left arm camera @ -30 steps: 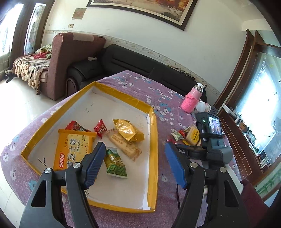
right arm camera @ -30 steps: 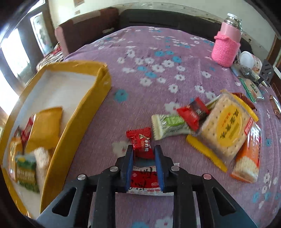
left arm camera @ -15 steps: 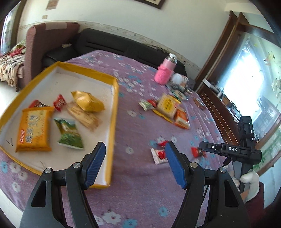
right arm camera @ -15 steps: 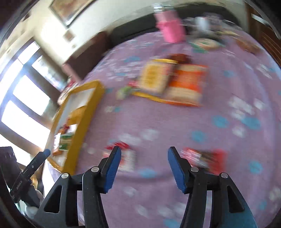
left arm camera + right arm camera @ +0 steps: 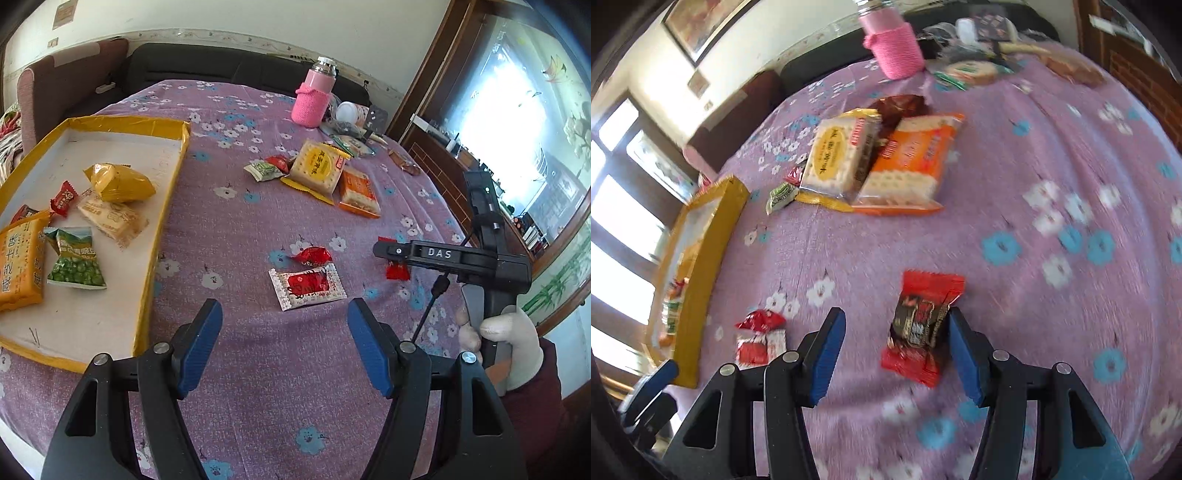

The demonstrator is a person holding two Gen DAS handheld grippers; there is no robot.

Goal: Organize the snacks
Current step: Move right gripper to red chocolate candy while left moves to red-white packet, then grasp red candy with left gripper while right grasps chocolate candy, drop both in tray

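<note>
Broadly, a table under a purple flowered cloth is seen, with a yellow-rimmed tray on its left part already holding several snack packets. Well apart from the tray, a pile of cracker packets is left on the cloth, and nearer the camera a white-and-red packet lies just beside a small red candy.

The right tongs are held released, nothing being grasped. A red-and-black candy packet is found on the cloth between the fingers, closer to the right-hand one and perhaps touching it. Its long axis runs roughly along the fingers, so its narrow width is presented to them; a plain closing is judged sufficient.

The left tongs are likewise held released and empty, above bare cloth, with the white-and-red packet just ahead. The right hand is clearly the nearer to the candy packet.
</note>
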